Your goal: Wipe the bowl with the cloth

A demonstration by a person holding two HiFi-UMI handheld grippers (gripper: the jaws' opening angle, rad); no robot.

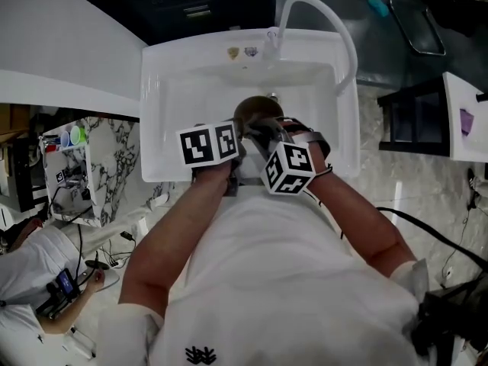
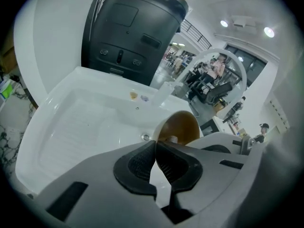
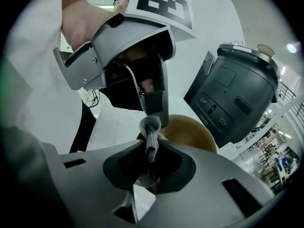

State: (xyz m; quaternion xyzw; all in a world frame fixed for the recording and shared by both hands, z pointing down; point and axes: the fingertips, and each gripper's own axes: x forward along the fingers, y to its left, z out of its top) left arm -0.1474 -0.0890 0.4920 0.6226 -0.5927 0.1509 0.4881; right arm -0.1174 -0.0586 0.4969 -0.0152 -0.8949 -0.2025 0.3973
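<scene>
Now the left gripper (image 2: 156, 146) seems to pinch the brown bowl (image 2: 183, 127); the right gripper (image 3: 149, 159), squeezing the grey cloth (image 3: 151, 129), should rub softly inside.

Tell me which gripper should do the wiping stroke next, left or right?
Right. The right gripper is shut on the grey cloth, whose tip sits by the brown bowl. The left gripper appears clamped on the bowl's rim, holding it tilted over the sink.
</scene>
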